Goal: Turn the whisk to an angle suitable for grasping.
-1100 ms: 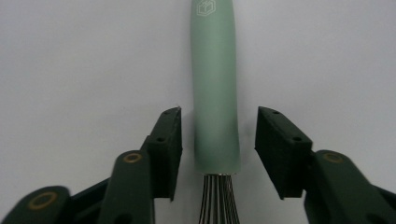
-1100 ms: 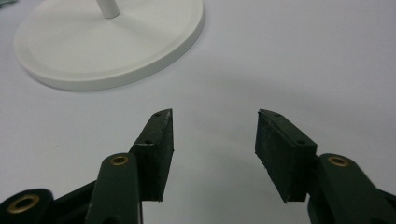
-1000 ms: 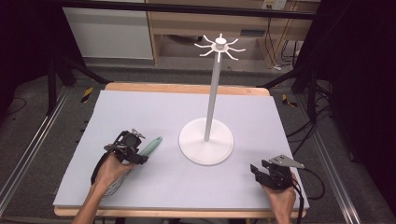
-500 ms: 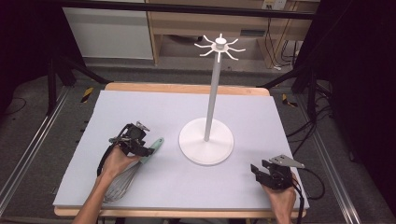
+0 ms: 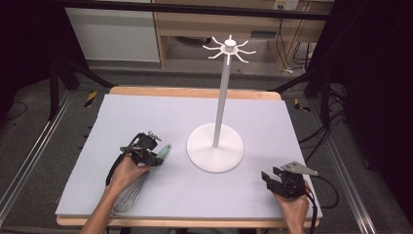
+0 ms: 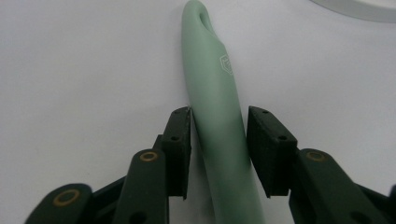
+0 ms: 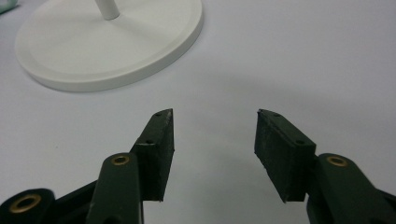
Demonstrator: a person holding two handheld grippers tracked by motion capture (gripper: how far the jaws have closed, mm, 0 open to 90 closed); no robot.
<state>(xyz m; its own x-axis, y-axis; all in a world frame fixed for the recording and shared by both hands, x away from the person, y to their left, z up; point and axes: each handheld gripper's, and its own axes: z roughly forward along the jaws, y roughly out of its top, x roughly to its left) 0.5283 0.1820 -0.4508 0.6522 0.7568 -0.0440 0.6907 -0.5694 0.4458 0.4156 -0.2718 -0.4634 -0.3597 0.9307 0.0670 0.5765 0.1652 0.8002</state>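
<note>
The whisk (image 5: 141, 175) lies flat on the worktop (image 5: 146, 117), left of centre, its pale green handle (image 6: 217, 116) pointing toward the white stand (image 5: 215, 146) and its wire loops trailing back under my left forearm. In the left gripper view the handle runs up between the two black jaws of my left hand-held gripper (image 6: 218, 140). The jaws have just been closing: one pad sits against the handle's side, while the other looks to have a sliver of gap or is only just touching. I judge the grip as forming, not yet secure.

Risks noted from here:

- The handle is smooth, rounded and tapered. Uneven contact could roll it sideways or squirt it forward out of the pads.
- The grip sits well along the handle and the wire head is the longer end. I expect that end to droop on lifting and swing the whisk in the jaws.
- The stand's base lies just beyond the handle tip. A forward push could knock it, and the tall pole with its hooks (image 5: 229, 48) looks easy to rock.

My right hand-held gripper (image 7: 214, 135) rests at the near right corner of the worktop, jaws parted and holding nothing, well apart from the stand's base (image 7: 112, 51).
</note>
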